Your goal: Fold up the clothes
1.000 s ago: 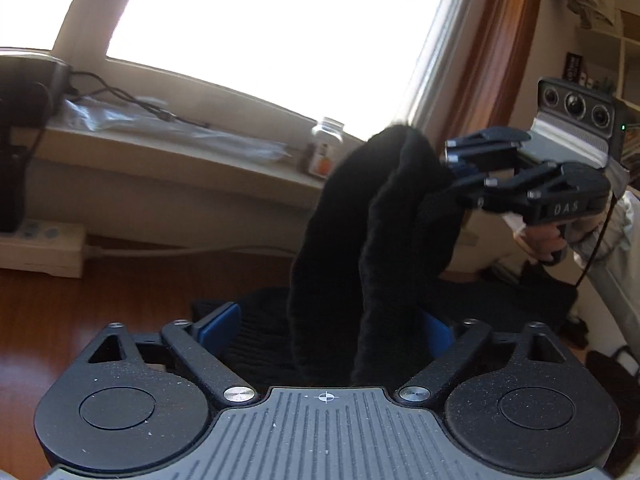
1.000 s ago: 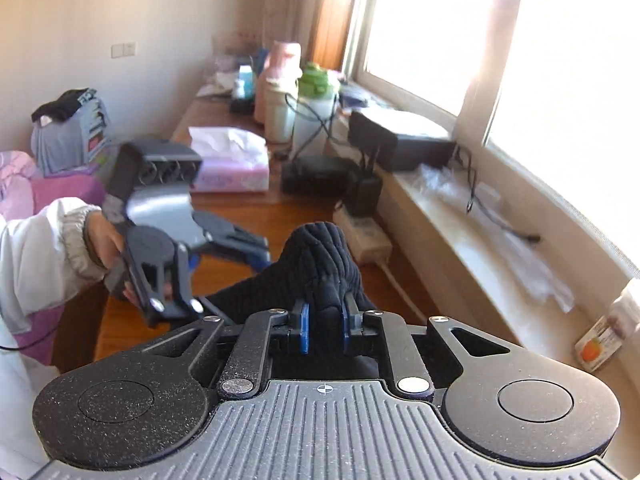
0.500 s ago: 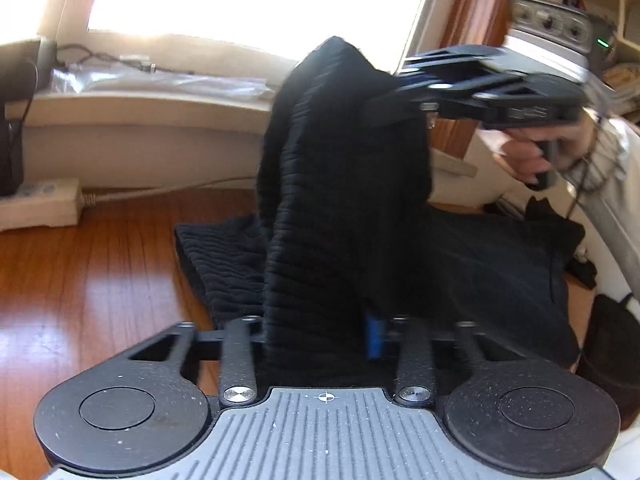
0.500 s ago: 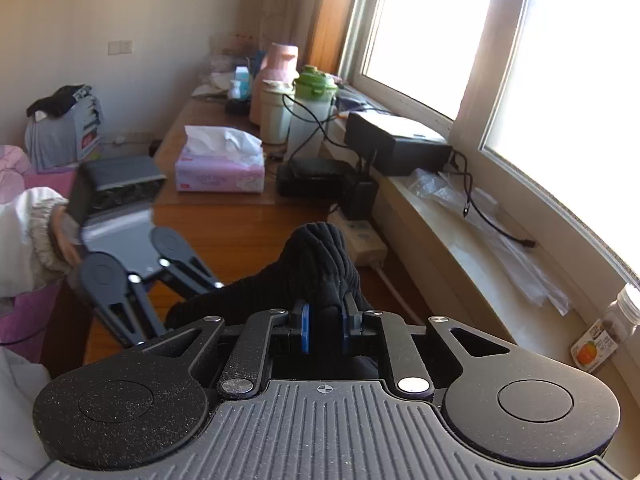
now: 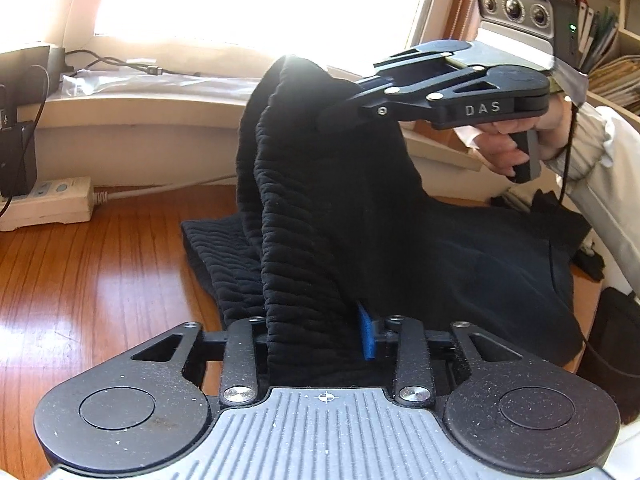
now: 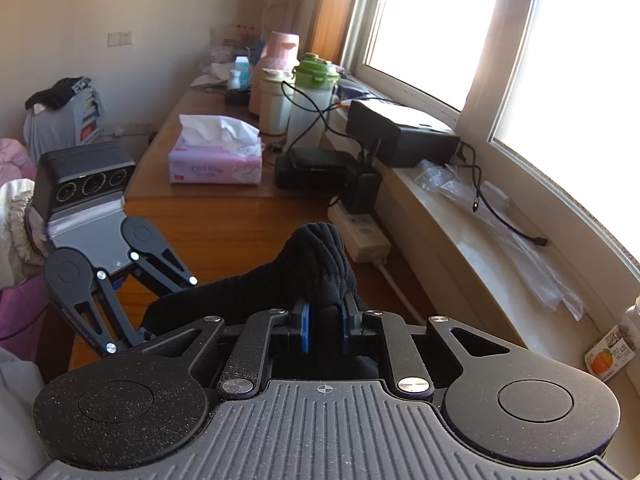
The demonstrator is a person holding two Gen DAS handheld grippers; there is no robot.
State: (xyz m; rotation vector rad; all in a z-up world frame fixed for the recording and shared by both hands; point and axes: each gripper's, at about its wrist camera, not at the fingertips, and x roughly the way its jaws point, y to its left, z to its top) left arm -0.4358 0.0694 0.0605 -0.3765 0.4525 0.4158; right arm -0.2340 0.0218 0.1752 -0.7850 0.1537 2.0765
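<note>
A black ribbed knit garment (image 5: 320, 200) lies partly on the wooden table (image 5: 80, 280), with one fold lifted into a peak. My right gripper (image 5: 340, 108) comes in from the upper right of the left wrist view and is shut on the top of that peak. In its own view the right gripper (image 6: 324, 328) pinches a bunch of the garment (image 6: 316, 256) between its blue pads. My left gripper (image 5: 316, 332) is shut on the lower part of the same hanging fold. One blue pad (image 5: 366, 336) shows; the other is hidden by cloth.
A white power strip (image 5: 48, 204) with plugs lies along the windowsill wall. A pink tissue box (image 6: 216, 160), flasks (image 6: 276, 92), a black box (image 6: 400, 132) and cables crowd the far table end. A plastic bag (image 6: 500, 220) lies on the sill. A hand (image 5: 504, 148) holds the right gripper.
A second ago my left gripper stood open below the hanging fold; it has since shut on the cloth. The right gripper has stayed shut on the peak and lifted it a little.
</note>
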